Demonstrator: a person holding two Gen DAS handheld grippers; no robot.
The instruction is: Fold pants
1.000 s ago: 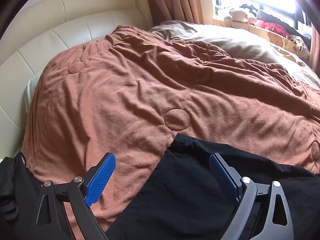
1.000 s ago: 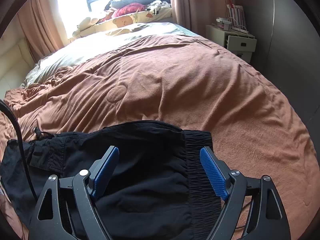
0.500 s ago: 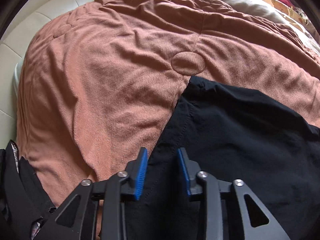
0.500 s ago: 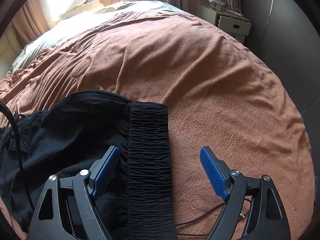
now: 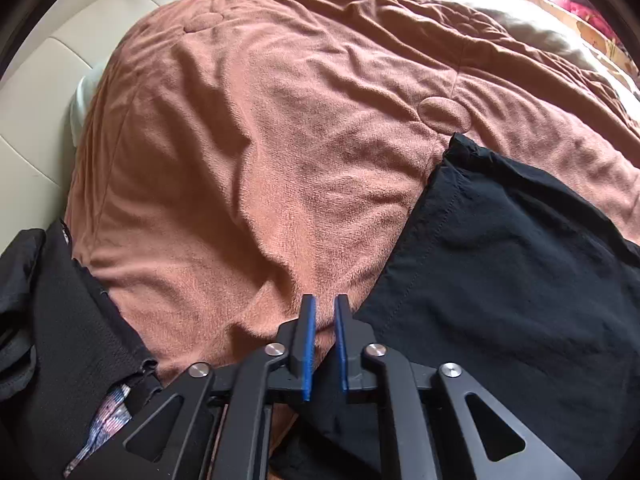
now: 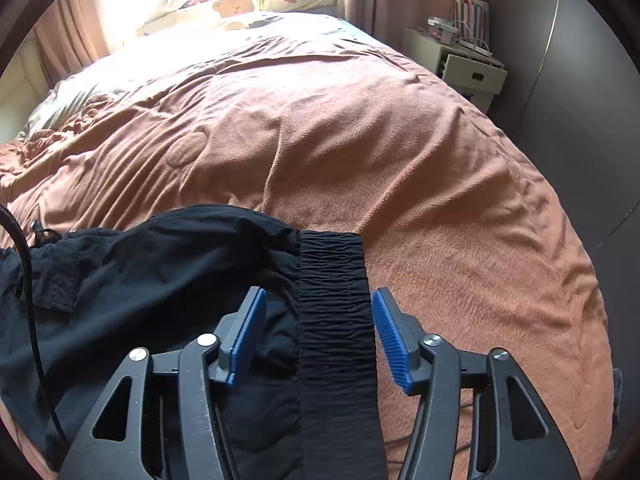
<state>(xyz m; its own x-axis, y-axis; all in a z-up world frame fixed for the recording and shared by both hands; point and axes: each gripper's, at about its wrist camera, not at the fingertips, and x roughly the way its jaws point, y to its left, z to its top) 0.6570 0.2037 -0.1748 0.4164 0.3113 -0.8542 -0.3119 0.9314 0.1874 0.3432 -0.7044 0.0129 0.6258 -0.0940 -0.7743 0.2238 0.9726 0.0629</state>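
Observation:
Black pants [image 5: 500, 264] lie on a brown blanket [image 5: 280, 140] on the bed. In the left wrist view my left gripper [image 5: 322, 312] is nearly shut, with a narrow gap between the blue pads, low at the pants' left edge; whether it pinches fabric is hidden. In the right wrist view the pants [image 6: 140, 280] end in a ribbed elastic waistband [image 6: 334, 300]. My right gripper [image 6: 318, 308] is open, with the waistband between its pads [image 6: 250, 332], apart from them.
A dark garment pile [image 5: 44, 320] sits at the bed's left edge by the cream headboard [image 5: 36, 88]. A bedside cabinet [image 6: 452, 64] stands at the far right near a grey wall. A black cable [image 6: 28, 300] crosses the pants. Pillows and toys lie by the window.
My left gripper closed from wide open to nearly shut and dropped to the pants' left edge. My right gripper moved right to the waistband and narrowed partway around it.

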